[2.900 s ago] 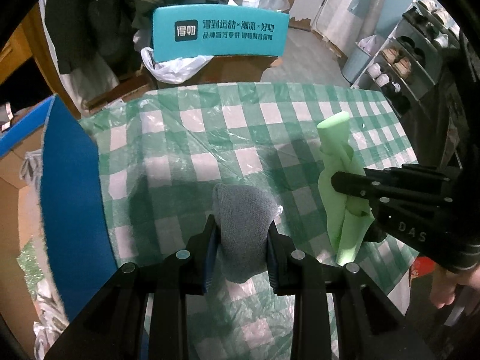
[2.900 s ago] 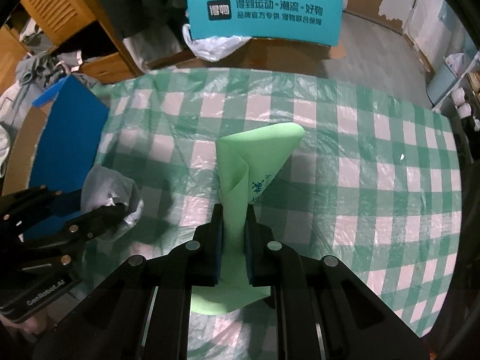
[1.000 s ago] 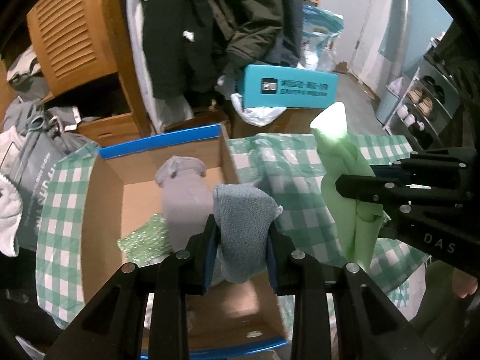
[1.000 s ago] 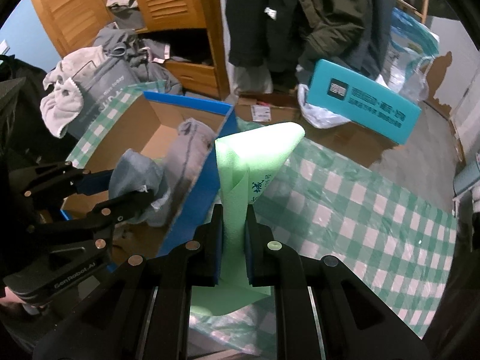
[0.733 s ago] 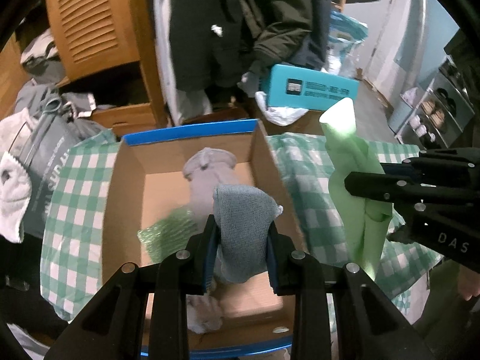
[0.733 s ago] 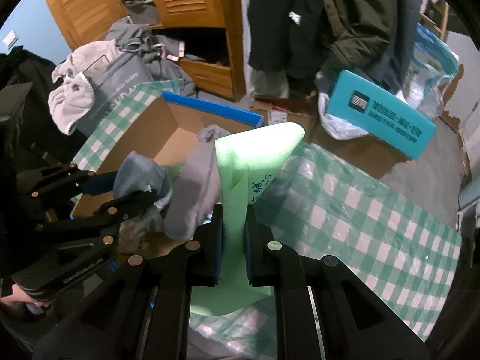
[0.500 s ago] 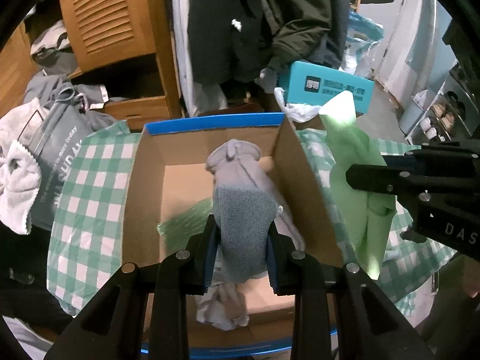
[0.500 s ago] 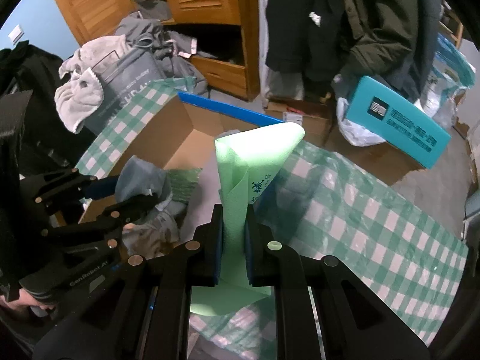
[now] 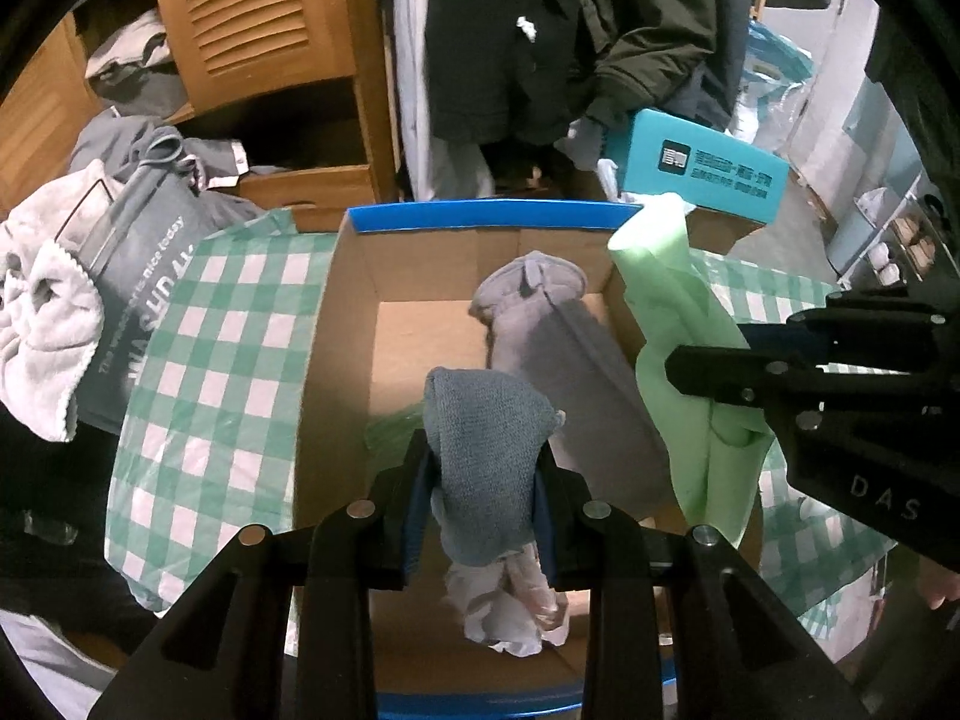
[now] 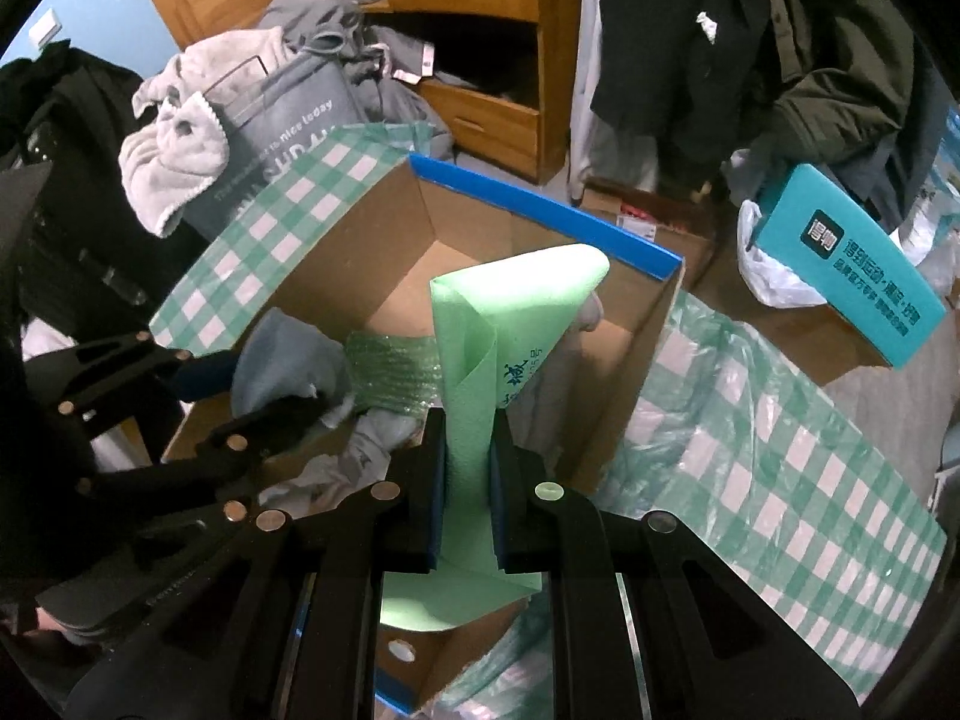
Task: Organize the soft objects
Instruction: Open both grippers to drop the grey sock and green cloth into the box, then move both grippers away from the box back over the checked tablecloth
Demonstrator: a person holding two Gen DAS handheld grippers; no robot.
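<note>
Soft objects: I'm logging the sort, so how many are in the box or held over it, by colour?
Grey: 2, blue-grey cloth in the left gripper, grey cloth in the cardboard box.
Green: 2, green sheet in the right gripper, green bubble wrap.
Whitish: 1, crumpled piece.
Total: 5

Cluttered home: louvered wooden wardrobe (image 9: 252,18), hanging coats (image 9: 540,30), shoe rack (image 9: 894,234).
</note>
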